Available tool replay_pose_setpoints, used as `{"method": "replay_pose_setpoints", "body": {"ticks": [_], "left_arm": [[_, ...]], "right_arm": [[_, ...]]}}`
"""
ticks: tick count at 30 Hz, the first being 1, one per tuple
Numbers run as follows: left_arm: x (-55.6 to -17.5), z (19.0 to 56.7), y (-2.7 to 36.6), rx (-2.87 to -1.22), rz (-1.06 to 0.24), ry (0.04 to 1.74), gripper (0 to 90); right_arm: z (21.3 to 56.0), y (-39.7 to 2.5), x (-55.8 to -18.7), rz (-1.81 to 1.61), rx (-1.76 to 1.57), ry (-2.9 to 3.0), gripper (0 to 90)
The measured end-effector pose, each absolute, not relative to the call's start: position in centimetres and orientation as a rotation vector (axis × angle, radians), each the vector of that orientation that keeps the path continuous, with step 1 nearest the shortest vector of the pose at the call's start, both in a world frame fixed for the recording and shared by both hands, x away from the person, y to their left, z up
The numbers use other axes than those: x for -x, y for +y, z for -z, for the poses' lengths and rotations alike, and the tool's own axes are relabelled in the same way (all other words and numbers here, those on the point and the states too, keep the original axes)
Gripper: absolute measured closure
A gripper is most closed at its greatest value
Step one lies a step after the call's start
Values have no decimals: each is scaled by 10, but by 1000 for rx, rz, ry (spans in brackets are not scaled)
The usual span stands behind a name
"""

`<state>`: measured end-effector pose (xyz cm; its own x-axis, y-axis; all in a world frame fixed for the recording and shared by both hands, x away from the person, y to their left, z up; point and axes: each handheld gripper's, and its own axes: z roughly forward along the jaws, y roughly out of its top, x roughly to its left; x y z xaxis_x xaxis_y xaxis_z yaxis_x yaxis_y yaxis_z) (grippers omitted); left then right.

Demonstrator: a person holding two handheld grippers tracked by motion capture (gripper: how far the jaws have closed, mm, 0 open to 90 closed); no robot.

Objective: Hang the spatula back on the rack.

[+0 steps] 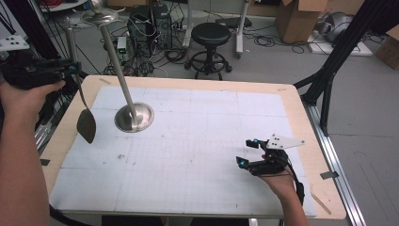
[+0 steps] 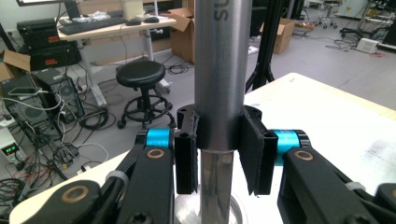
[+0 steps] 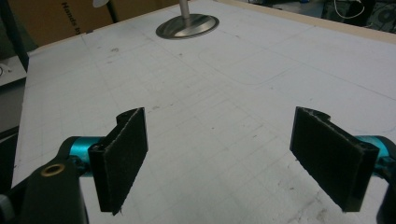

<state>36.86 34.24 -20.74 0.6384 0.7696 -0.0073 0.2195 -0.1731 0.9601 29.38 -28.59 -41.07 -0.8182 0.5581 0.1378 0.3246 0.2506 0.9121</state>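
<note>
My left gripper is held above the table's left edge, shut on the thick steel handle of a long spatula. The spatula hangs upright, its blade just over the table's left margin. In the left gripper view both pads press on the handle. A steel stand with a round base and a leaning pole rises at the mat's back left, right of the spatula. My right gripper stands open low over the front right of the mat, nothing between its pads; the stand's base lies far ahead.
A white gridded mat covers the wooden table. Behind the table stand a black stool, computer cases and cables on the floor. A black frame leg stands at the table's right.
</note>
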Motion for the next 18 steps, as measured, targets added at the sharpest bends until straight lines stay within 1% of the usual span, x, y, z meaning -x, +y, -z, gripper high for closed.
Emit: {"method": "replay_pose_setpoints", "body": {"ticks": [18], "left_arm": [[-378, 220, 333, -1740, -576, 819, 689]], "right_arm": [[412, -285, -294, -1592, -816, 2317, 181]]}}
